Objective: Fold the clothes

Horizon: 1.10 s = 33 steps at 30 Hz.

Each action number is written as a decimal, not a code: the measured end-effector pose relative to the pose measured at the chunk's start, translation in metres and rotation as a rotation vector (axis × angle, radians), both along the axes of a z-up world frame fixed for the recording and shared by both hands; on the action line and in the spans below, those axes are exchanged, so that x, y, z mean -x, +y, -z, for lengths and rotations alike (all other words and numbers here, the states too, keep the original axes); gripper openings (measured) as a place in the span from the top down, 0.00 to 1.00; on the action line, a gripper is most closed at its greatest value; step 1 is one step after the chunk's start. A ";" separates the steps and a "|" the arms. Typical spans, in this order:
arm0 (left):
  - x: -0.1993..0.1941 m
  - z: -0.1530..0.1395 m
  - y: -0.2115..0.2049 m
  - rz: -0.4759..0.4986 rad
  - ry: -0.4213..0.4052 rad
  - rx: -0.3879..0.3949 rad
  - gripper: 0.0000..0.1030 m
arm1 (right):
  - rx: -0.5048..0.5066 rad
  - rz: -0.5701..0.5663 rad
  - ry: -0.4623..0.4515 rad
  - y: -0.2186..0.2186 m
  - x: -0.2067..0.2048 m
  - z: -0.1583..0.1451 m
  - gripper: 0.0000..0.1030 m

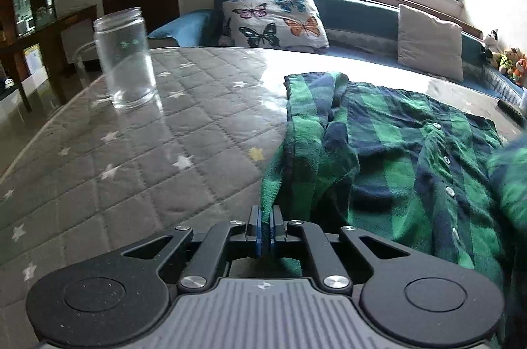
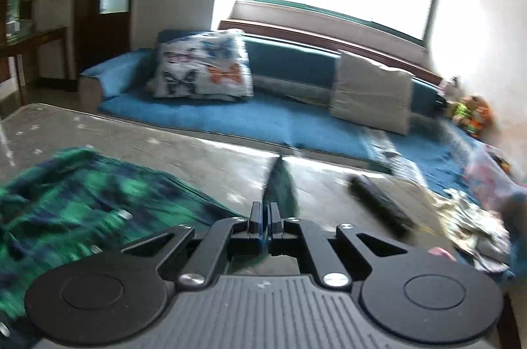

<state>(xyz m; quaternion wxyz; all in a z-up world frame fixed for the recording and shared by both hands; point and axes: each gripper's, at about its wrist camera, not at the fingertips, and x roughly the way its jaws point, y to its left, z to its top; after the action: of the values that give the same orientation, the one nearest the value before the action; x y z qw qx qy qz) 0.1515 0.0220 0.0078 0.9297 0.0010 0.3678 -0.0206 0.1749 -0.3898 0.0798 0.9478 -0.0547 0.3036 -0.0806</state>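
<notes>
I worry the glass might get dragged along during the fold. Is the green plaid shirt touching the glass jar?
Apart. The left wrist view shows bare quilted cover between the glass jar and the green plaid shirt.

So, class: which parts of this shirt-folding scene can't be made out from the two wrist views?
- Right wrist view: dark object on the table, blurred, unidentifiable.
- Right wrist view: clutter at right, blurred and cut off.
- Left wrist view: plaid shirt, its right side cut off by the frame edge.
</notes>
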 end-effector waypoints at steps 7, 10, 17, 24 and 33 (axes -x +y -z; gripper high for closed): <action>0.036 0.003 0.018 -0.039 0.016 0.003 0.95 | 0.018 0.133 0.031 -0.056 0.061 0.010 0.99; 0.049 0.004 0.023 -0.055 0.021 0.009 0.95 | -0.007 0.156 0.069 -0.075 0.078 0.021 0.98; 0.067 0.005 0.027 -0.072 0.040 -0.002 0.95 | -0.141 0.133 0.140 -0.078 0.076 0.071 0.66; 0.067 0.002 0.026 -0.069 0.038 -0.028 0.88 | -0.184 0.175 0.191 -0.076 0.063 0.115 0.49; 0.069 -0.013 0.025 -0.083 -0.012 -0.071 0.39 | -0.238 0.171 0.177 -0.081 0.065 0.116 0.88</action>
<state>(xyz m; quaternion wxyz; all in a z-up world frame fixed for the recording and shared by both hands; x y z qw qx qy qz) 0.0825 0.0469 0.0203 0.9313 0.0188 0.3625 0.0312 0.1094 -0.4709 -0.0366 0.9067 0.0770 0.3971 -0.1195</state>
